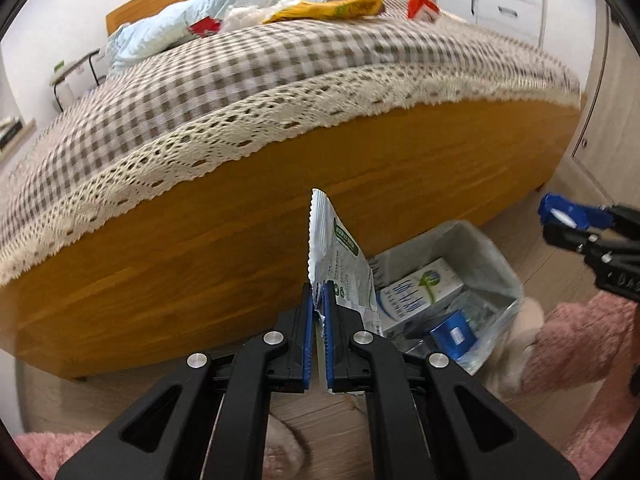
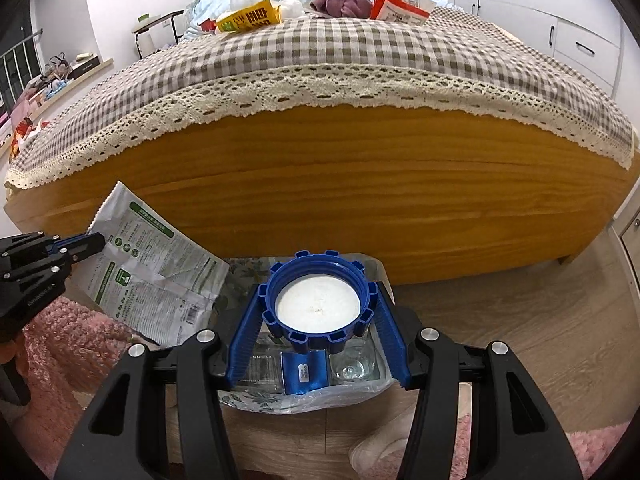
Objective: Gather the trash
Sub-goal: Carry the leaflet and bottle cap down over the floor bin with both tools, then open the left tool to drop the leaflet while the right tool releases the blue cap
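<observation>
two claws: the left claw (image 1: 319,300) and the right claw (image 2: 318,312). one white wrapper (image 2: 156,272) between the left claw's pads, one blue lid (image 2: 319,304) between the right's. one lined bin (image 1: 472,240) just beyond them. beyond that, one bed (image 2: 320,184) bearing one yellow packet (image 2: 250,20) and one red-and-white packet (image 2: 400,0).

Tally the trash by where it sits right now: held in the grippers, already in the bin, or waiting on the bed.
Held in grippers: 2, white wrapper in left gripper, blue cap in right gripper
In the bin: at least 2, white carton, blue-labelled bottle
On the bed: at least 2, yellow packet, red-and-white box
Total: at least 6
</observation>
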`<state>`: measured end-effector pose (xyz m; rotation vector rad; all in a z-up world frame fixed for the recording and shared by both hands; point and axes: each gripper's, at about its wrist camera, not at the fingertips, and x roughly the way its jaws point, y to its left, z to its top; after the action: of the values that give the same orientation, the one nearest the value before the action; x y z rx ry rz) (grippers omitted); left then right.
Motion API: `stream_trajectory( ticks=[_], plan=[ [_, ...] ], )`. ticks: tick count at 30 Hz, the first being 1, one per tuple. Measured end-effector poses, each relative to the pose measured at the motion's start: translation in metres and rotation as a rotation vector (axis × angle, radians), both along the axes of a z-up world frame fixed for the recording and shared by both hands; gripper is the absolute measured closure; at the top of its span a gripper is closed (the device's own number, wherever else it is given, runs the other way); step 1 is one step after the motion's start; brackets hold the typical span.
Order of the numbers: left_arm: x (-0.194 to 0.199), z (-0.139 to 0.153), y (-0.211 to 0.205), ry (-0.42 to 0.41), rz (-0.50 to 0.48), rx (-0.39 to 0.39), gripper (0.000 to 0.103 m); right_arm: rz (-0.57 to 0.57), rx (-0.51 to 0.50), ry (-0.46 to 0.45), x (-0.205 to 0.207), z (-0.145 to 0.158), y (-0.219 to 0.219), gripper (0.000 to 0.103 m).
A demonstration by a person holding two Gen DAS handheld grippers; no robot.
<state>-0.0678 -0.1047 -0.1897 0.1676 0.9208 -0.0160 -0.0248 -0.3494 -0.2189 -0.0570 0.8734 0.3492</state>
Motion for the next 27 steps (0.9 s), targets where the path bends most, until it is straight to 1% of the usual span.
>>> stream_trajectory(
  ticks=[5,6,8,13,17,20,21,23,27],
  plan=[
    [0.009,-0.016,-0.026,0.033,-0.025,0.148,0.101,-0.001,0.009,0.019,0.003,-0.006,-0.002,0.050],
    [0.011,-0.022,-0.033,0.045,-0.033,0.191,0.101,-0.002,0.013,0.023,0.004,-0.006,-0.002,0.050],
    [0.013,-0.030,-0.039,0.063,-0.040,0.229,0.101,-0.005,0.023,0.033,0.006,-0.007,-0.004,0.050],
    [0.027,-0.050,-0.048,0.129,-0.022,0.227,0.101,-0.011,0.035,0.042,0.010,-0.011,-0.009,0.050],
    [0.034,-0.067,-0.061,0.144,-0.032,0.291,0.101,-0.024,0.029,0.065,0.012,-0.018,-0.016,0.050],
    [0.033,-0.076,-0.073,0.141,-0.061,0.354,0.101,-0.034,0.028,0.087,0.015,-0.024,-0.018,0.050],
    [0.032,-0.078,-0.076,0.144,-0.064,0.360,0.101,-0.035,0.025,0.089,0.016,-0.024,-0.017,0.050],
    [0.032,-0.084,-0.077,0.166,-0.062,0.345,0.101,-0.041,0.018,0.091,0.016,-0.026,-0.018,0.050],
    [0.031,-0.101,-0.068,0.235,-0.023,0.286,0.099,-0.052,-0.008,0.105,0.018,-0.033,-0.017,0.050]
  ],
)
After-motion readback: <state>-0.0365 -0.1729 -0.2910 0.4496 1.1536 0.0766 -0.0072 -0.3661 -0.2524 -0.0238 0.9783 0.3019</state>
